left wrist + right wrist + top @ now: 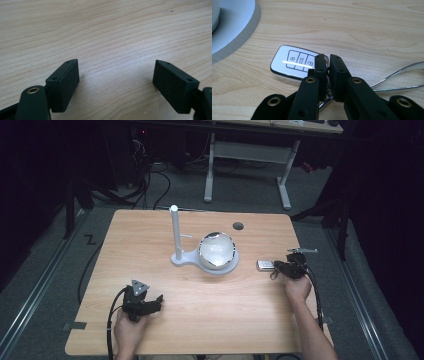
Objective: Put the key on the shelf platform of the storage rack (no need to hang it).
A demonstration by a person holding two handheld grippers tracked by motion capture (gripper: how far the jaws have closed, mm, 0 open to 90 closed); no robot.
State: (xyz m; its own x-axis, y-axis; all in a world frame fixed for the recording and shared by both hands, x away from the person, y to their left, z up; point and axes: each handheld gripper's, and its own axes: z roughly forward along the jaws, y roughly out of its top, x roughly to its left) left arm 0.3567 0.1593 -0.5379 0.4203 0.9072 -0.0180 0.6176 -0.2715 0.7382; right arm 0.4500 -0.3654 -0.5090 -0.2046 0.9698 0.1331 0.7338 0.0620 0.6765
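Right tool [325,75] jaws are pinching the key fob's [295,63] metal ring, so I'm lifting by that; left tool [116,85] is idling wide open over the surface [105,30].

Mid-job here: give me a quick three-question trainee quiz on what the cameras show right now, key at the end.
1. True or false: the left hand-held gripper has its jaws apart over bare table wood.
2. What has the right hand-held gripper closed on? A) the white stand's post B) the metal ring end of the car key fob C) the cable
3. Which thing sits in the white stand at the middle of the table?

Key
1. True.
2. B: its jaws pinch the ring end of the car key fob, which lies flat on the wood.
3. A shiny round bowl.
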